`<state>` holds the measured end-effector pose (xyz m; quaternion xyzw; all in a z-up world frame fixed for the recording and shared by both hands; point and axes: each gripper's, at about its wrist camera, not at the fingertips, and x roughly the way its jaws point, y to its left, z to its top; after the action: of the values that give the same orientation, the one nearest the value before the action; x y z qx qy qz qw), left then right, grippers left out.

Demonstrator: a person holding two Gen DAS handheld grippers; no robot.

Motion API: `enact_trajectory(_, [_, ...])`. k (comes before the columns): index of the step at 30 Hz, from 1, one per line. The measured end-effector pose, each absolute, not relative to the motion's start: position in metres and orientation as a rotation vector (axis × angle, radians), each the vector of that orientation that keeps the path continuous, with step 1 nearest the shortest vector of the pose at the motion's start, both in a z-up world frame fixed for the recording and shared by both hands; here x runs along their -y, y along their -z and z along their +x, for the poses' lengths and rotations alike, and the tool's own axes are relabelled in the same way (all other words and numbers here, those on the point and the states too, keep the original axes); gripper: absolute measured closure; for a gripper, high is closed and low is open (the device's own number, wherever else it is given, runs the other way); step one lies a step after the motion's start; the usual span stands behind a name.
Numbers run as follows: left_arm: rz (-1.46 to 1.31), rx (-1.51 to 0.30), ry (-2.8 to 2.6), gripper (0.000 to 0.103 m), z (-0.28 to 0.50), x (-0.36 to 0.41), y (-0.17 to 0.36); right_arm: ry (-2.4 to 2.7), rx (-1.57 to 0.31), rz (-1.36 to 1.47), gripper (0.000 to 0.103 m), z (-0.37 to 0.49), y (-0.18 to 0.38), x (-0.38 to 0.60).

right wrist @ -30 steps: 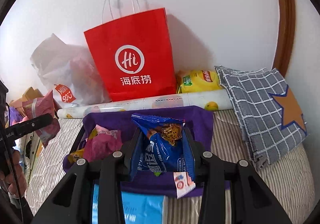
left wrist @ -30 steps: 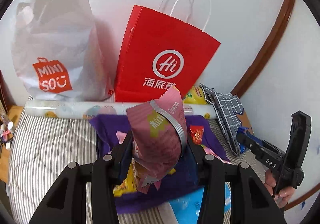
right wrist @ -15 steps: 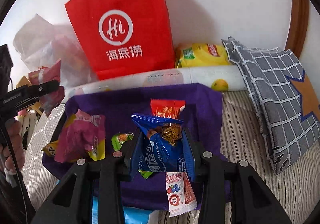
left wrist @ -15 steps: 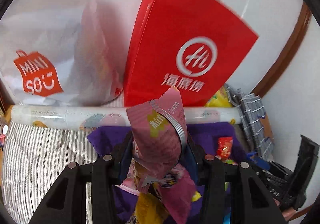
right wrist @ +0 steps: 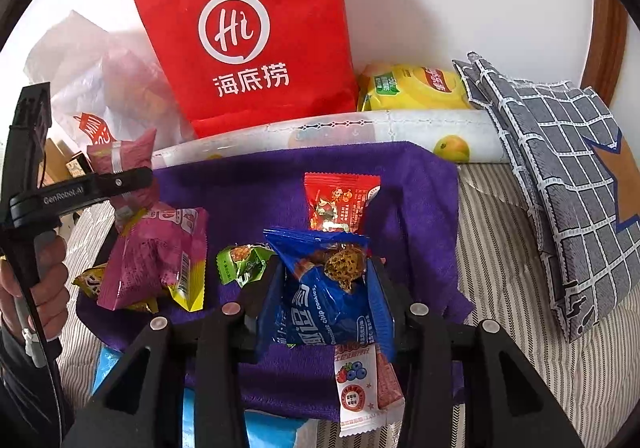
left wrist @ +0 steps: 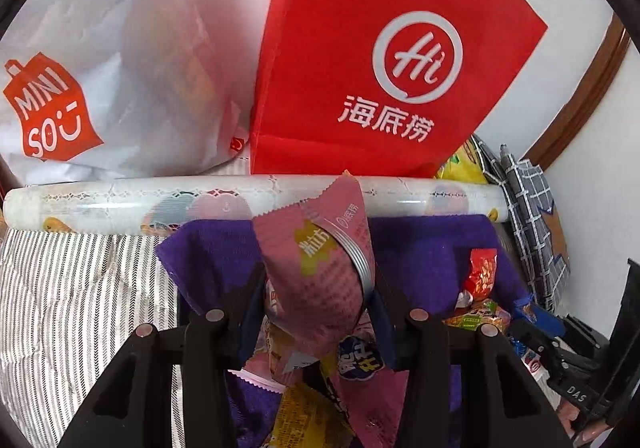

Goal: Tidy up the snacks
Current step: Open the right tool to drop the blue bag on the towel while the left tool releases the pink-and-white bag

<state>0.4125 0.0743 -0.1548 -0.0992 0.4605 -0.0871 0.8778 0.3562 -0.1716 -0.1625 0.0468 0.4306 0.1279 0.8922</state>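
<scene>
My left gripper is shut on a pink snack packet and holds it above the left side of a purple cloth; it also shows in the right wrist view. My right gripper is shut on a blue chocolate chip cookie packet over the cloth's front. On the cloth lie a magenta packet, a red packet, a green packet and a white berry packet.
A red paper bag and a white Miniso bag stand against the wall. A white roll lies behind the cloth. A yellow packet and a grey checked cloth lie at right on striped bedding.
Both grippers have moved forward and down towards the purple cloth, each still holding its packet. The bags and the snacks on the cloth now look closer.
</scene>
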Motion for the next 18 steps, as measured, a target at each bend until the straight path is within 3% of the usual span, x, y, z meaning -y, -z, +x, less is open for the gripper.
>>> enact_trajectory(12, [-0.152, -0.995, 0.297, 0.057, 0.407, -0.049, 0.159, -0.294, -0.830, 0.084, 0.044, 0.345, 0.148, 0.170])
enact_trajectory(14, [-0.144, -0.997, 0.318, 0.047, 0.405, -0.045, 0.156, -0.292, -0.830, 0.085, 0.044, 0.345, 0.147, 0.171])
enact_trajectory(15, [-0.149, -0.999, 0.326, 0.033, 0.405, -0.044, 0.155, -0.291, -0.831, 0.086, 0.044, 0.345, 0.146, 0.171])
enact_trajectory(16, [-0.159, -0.997, 0.330, 0.024, 0.404, -0.044, 0.153, -0.290, -0.834, 0.087, 0.043, 0.345, 0.146, 0.171])
enact_trajectory(18, [-0.167, -0.982, 0.332, 0.024, 0.401, -0.044, 0.148, -0.287, -0.831, 0.087, 0.043, 0.345, 0.145, 0.172])
